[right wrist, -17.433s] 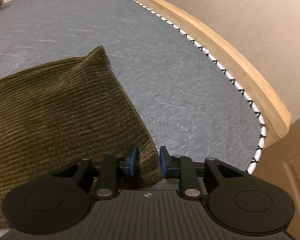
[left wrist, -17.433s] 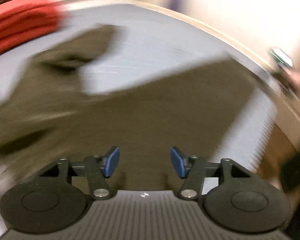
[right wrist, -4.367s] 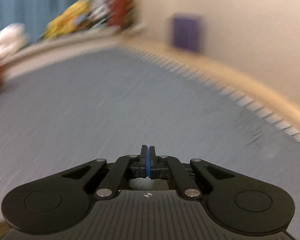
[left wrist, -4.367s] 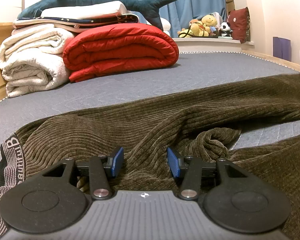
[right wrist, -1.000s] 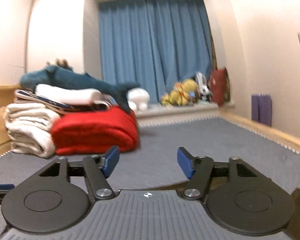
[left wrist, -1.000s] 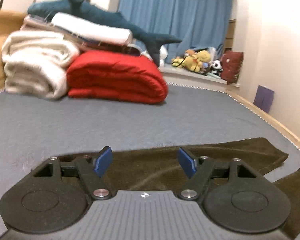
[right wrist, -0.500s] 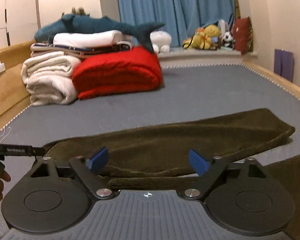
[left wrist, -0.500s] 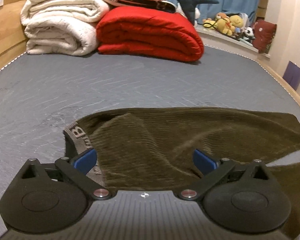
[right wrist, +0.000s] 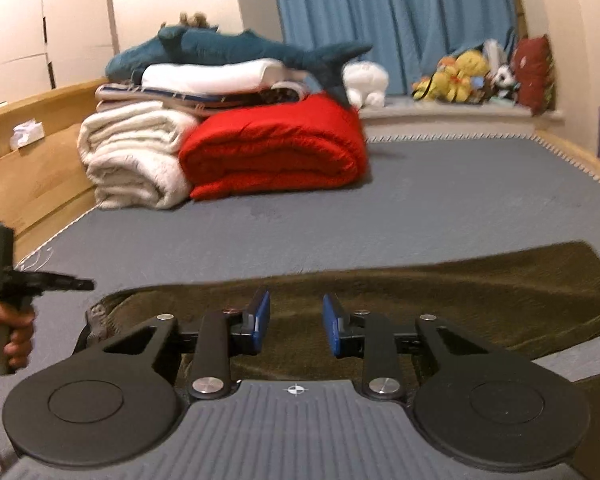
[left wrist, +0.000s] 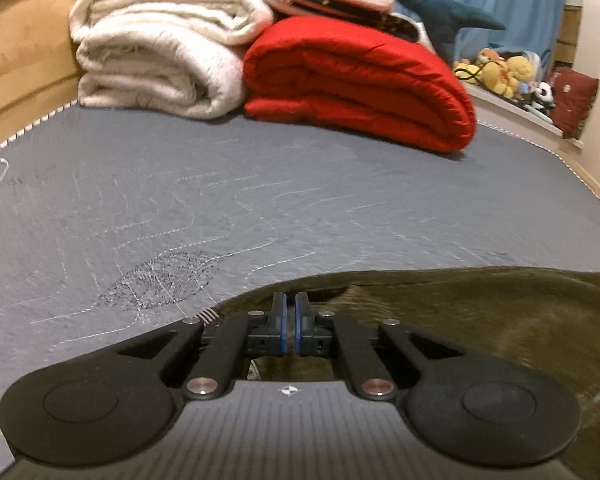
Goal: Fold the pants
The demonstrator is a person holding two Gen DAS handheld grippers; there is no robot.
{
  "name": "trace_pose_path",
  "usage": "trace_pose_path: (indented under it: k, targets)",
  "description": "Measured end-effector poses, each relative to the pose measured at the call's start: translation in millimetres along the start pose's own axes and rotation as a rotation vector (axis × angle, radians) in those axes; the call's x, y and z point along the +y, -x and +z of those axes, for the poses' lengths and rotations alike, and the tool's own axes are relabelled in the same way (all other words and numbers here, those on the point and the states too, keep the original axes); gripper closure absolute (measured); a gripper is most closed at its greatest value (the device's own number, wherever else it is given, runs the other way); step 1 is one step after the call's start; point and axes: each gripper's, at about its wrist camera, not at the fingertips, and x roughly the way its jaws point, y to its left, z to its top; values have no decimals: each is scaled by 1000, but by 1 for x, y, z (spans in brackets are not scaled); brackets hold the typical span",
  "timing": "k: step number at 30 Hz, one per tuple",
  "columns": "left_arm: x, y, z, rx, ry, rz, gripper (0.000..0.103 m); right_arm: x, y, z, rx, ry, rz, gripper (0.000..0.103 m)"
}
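**Olive corduroy pants flat on the bed, left jaws clenched at the waist end**

Pants (left wrist: 480, 312) of olive-brown corduroy, spread lengthwise across the near part of the grey mattress (left wrist: 260, 200), waist end toward the left, legs running off to the right. In the right wrist view, same pants (right wrist: 440, 292) lying as a long flat band, a bit of waistband showing at the left end, a second layer of the cloth at the lower right corner.

Left gripper (left wrist: 290, 322) low over the waist end, jaws clenched together with almost no gap; cannot tell whether any cloth is pinched between the blue pads, only that the pants edge sits right at and under the tips. Seen again from the right wrist view at the far left, dark and blurred, held by a hand (right wrist: 8, 334).

Right gripper (right wrist: 296, 320) above the middle of the pants, jaws closing, a clear gap between the blue pads (right wrist: 260, 316), corduroy visible beneath that gap but not pressed by either pad.

Farther back on the bed: folded red quilt (right wrist: 276, 152), rolled cream blanket (right wrist: 132, 156) just beside it on the left, folded linens and a blue plush shark (right wrist: 236, 50) stacked on top. Beyond, blue curtain (right wrist: 392, 12), soft toys (right wrist: 460, 74) on a ledge, wooden bed frame (right wrist: 40, 172) along the left.
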Motion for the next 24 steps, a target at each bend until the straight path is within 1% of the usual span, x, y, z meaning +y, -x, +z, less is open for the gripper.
trace_pose_path:
  k: [2,4,5,6,7,8,9,11,12,14,16,19,20,21,23,24]
  targets:
    - [7,-21,1,-5,-3,15,98,0,-3,-1,8,11,25,71]
    - [12,-41,3,4,-2,22,94,1,-3,-2,9,38,36,71]
    - [15,-50,5,10,4,24,87,1,-3,-3,7,46,30,69]
    - [18,-58,7,14,14,30,73,1,-3,-4,10,51,25,68]
    - [20,-66,9,16,19,33,64,1,-4,-4,16,52,25,68]
    - [20,-71,9,19,16,35,45,0,-6,-5,24,46,30,68]
    - [20,-78,10,24,9,44,30,0,-7,-5,31,38,34,67]
    - [20,-91,9,41,0,62,24,-3,-10,-4,48,16,46,67]
    - [20,-96,8,49,2,49,24,-5,-11,-4,55,6,48,66]
    - [17,-103,6,63,4,-1,24,-7,-14,-5,69,-12,53,65]
    - [9,-107,4,67,-30,-33,24,-7,-16,-5,78,-20,58,63]
    - [-3,-109,1,71,-106,-4,26,-3,-19,-6,86,-10,51,63]
    - [-6,-110,2,83,-123,13,37,-1,-20,-7,89,-7,52,63]
    - [-7,-111,2,91,-134,25,53,1,-20,-7,89,-4,50,63]
    - [-8,-109,1,90,-147,18,78,5,-20,-8,85,4,49,63]
    - [-11,-106,1,77,-163,15,85,7,-19,-8,83,9,46,63]
